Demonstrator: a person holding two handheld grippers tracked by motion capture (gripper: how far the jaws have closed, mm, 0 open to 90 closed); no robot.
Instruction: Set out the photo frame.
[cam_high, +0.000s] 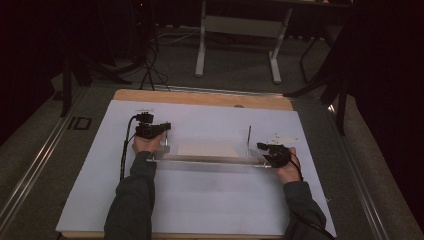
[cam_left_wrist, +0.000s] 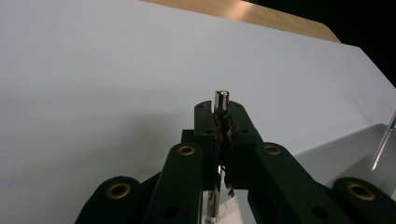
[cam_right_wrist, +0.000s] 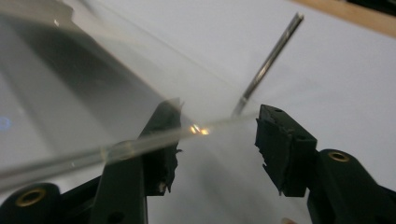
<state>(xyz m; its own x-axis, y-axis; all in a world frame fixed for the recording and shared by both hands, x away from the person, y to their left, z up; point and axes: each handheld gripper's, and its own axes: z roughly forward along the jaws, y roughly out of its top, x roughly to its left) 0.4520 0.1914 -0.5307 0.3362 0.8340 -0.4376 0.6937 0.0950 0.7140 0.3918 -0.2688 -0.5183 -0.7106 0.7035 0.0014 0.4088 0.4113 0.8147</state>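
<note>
Sleeves aside, left gripper pinches a metal post of the clear tray, mid-counter. Right gripper fingers wide at its right edge, unclamped. Grabbing that end looks left.

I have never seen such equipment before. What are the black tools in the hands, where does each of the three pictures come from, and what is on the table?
A person works at a table covered by a pale blue sheet, holding a black hand-held two-jaw gripper in each hand. The high view looks down from above the person. The other two pictures come from small cameras riding on the grippers.

On the sheet lies a clear plastic frame with thin upright metal rods.

The left gripper is shut on one short shiny metal rod, whose tip pokes out above the jaws in the left gripper view.

The right gripper is open. Its jaws stand on either side of the frame's clear edge without pressing it, and another thin metal rod rises beyond them.
</note>
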